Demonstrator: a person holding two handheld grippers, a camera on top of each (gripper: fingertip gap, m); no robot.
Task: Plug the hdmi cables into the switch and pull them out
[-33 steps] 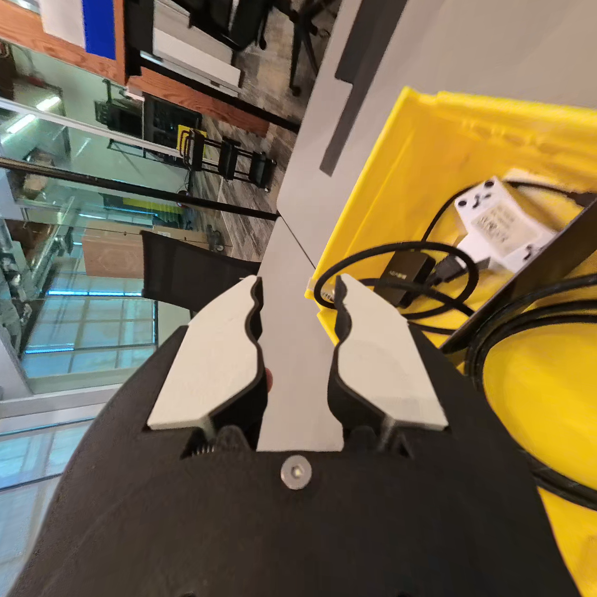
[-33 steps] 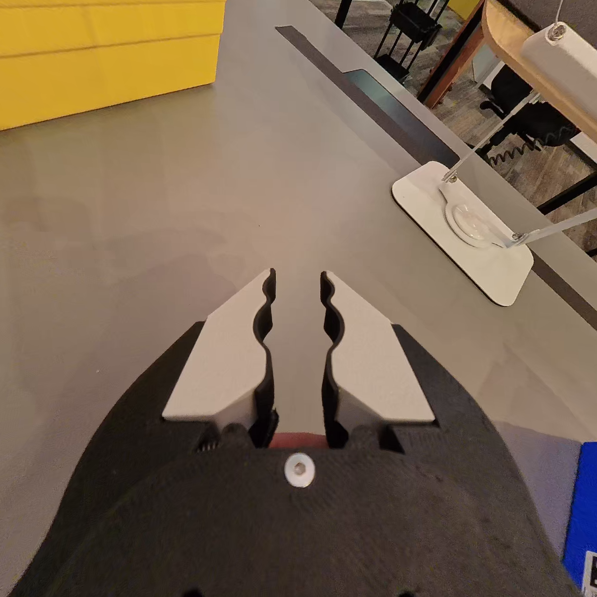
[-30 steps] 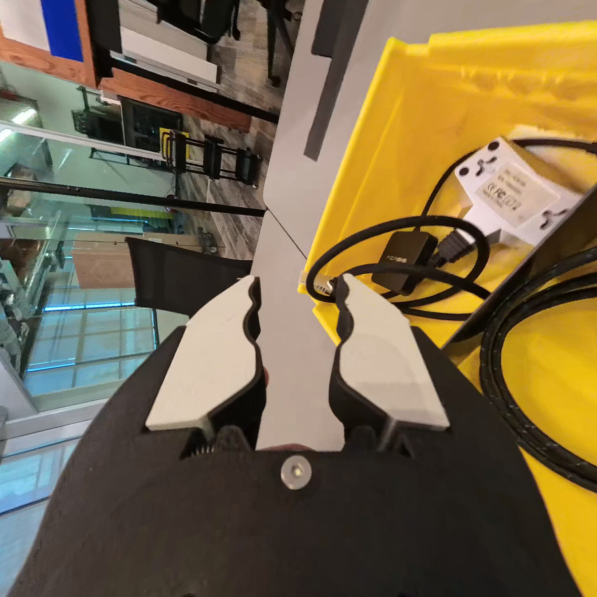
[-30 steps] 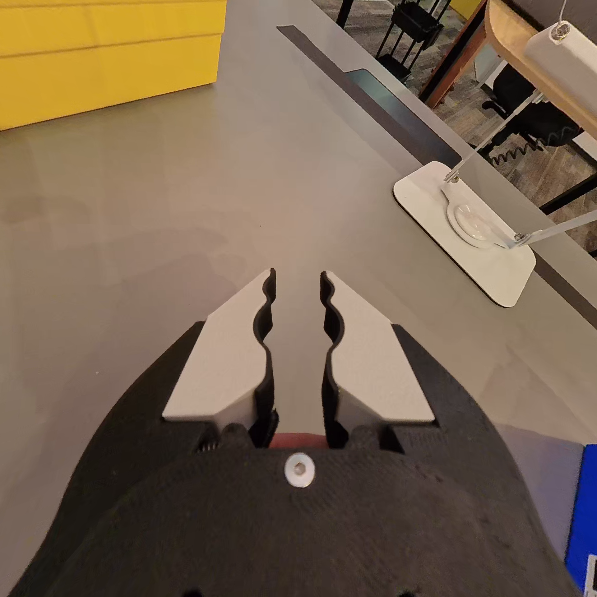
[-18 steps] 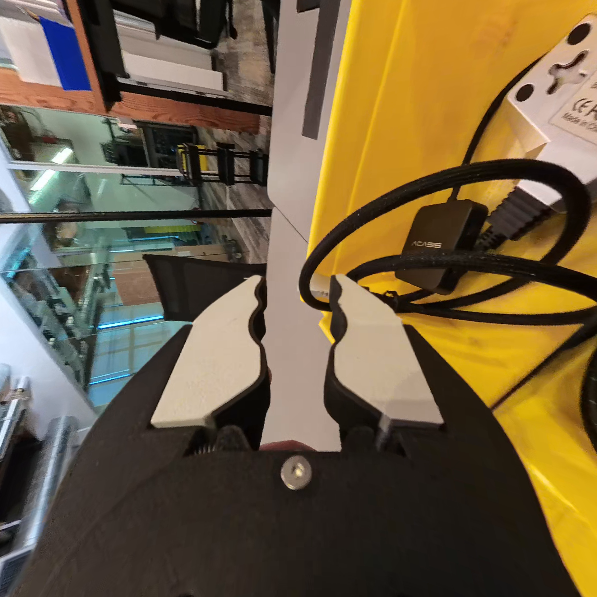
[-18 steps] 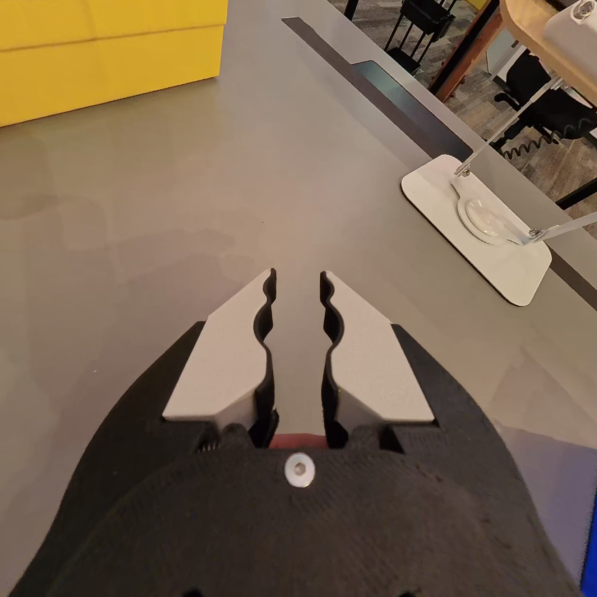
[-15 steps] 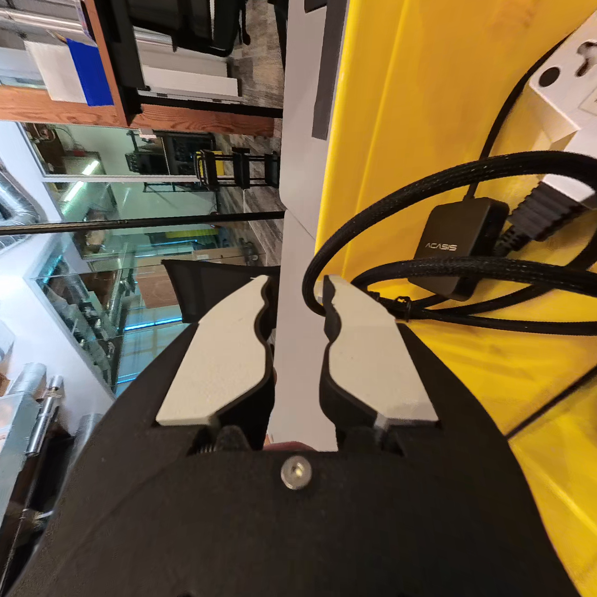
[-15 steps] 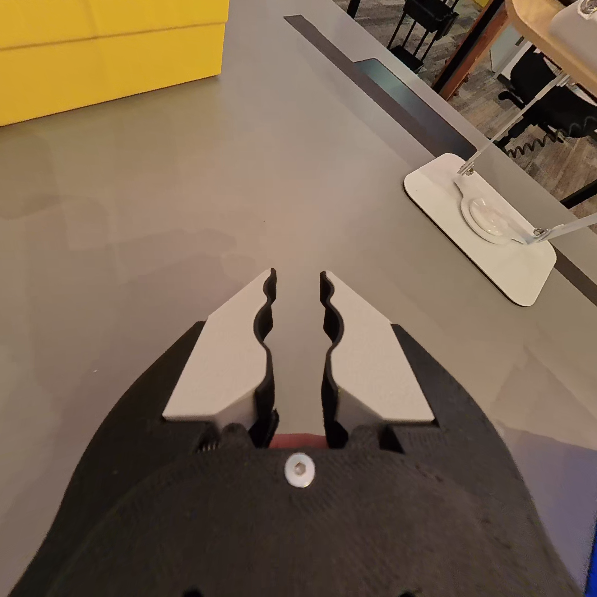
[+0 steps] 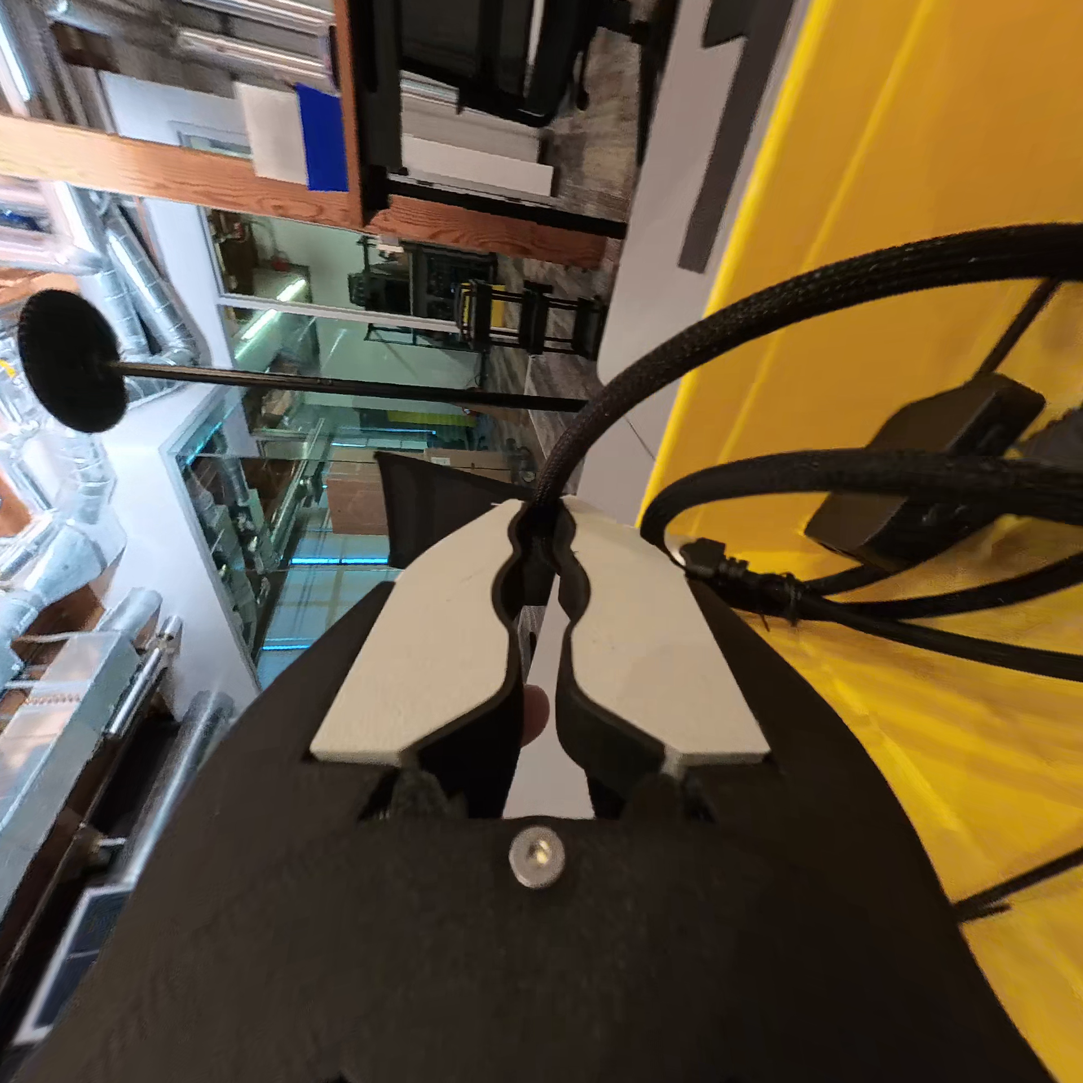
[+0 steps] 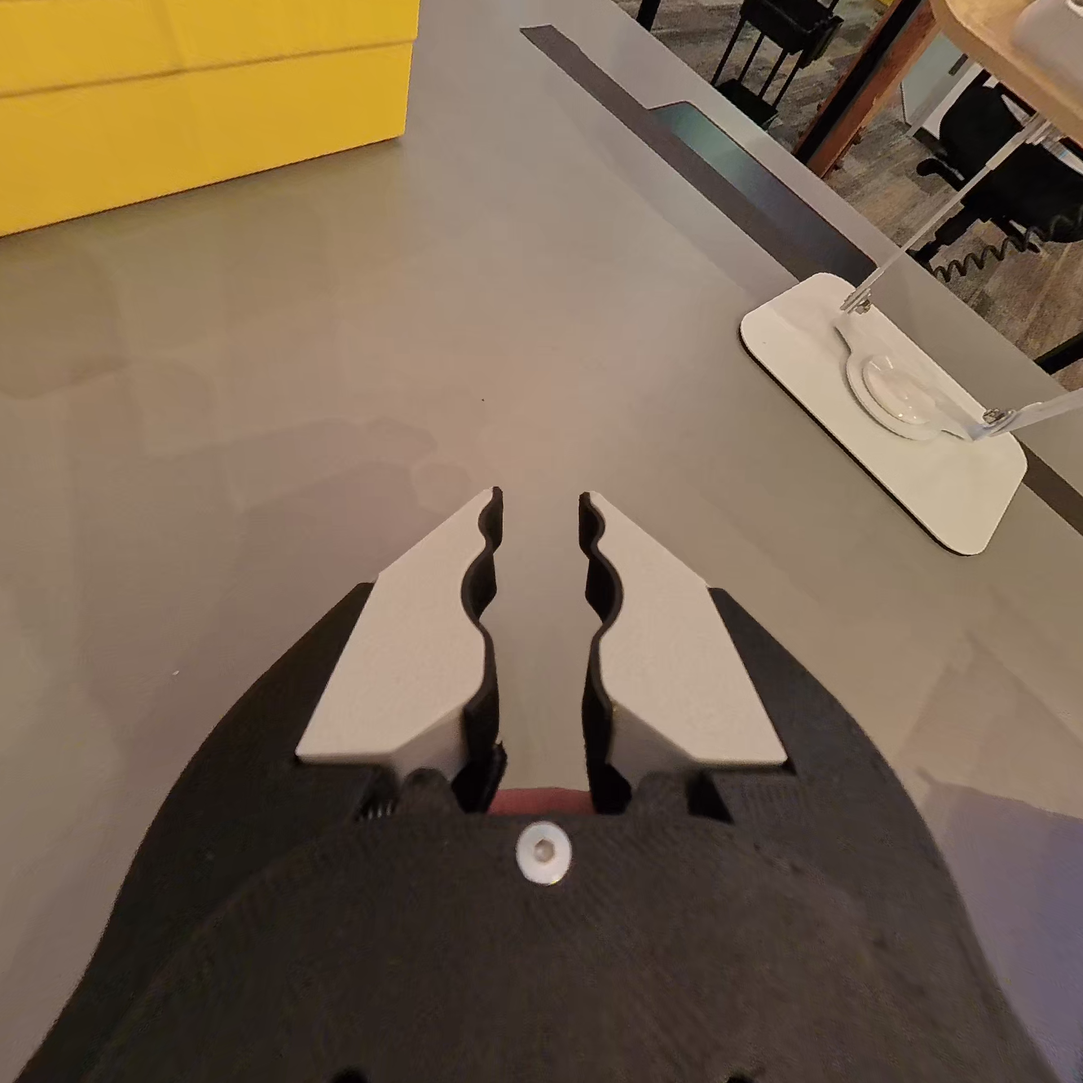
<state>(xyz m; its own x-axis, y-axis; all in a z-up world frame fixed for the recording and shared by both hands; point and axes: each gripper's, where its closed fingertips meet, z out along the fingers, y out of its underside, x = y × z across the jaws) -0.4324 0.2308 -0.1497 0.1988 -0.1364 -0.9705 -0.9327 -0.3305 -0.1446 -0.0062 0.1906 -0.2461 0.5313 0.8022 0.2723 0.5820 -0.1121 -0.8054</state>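
In the left wrist view my left gripper (image 9: 540, 511) is shut on a black braided HDMI cable (image 9: 762, 305) at its fingertips. The cable loops up and right into a yellow bin (image 9: 879, 146). Inside the bin lie more black cable loops (image 9: 879, 474), a tied cable bundle (image 9: 756, 580) and a small black box (image 9: 932, 463). In the right wrist view my right gripper (image 10: 539, 498) is open and empty, low over the grey table (image 10: 351, 351), away from the yellow bin (image 10: 199, 105) at the far left.
A white lamp base (image 10: 885, 410) with clear arms stands on the table at the right. A dark strip (image 10: 674, 135) runs along the table's far side. Chairs and racks stand beyond the table edge. The left gripper's tips are roughly 45 cm from the right gripper's.
My left gripper moved in toward the bin and closed on the braided cable loop. My right gripper drifted slightly over the table and stayed open.
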